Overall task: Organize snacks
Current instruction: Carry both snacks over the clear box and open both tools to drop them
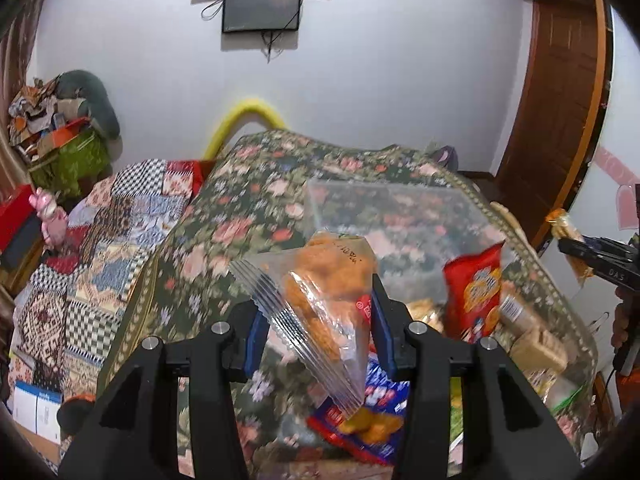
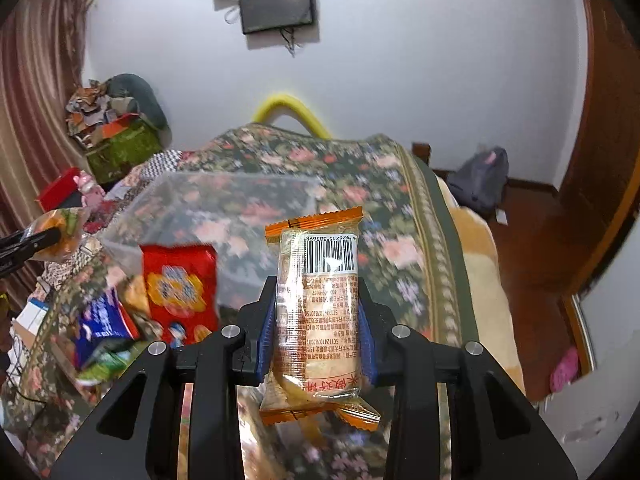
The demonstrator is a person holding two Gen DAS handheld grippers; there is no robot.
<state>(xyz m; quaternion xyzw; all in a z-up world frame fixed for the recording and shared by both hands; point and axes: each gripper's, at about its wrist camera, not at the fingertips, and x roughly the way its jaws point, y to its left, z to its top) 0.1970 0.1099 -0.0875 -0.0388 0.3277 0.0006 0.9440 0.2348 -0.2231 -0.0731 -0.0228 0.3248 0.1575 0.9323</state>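
My left gripper is shut on a clear bag of orange puffed snacks, held above the flowered bedspread. My right gripper is shut on a clear packet with orange ends and a barcode, held upright. A clear plastic box stands on the bedspread ahead; it also shows in the right wrist view. A red snack bag leans at the box's near side, also in the right wrist view. A blue packet lies below my left gripper.
Several more snack packets lie on the bed's right part. A patchwork blanket lies to the left. A pile of boxes and cloth stands at the far left by the wall. A grey bag sits on the floor.
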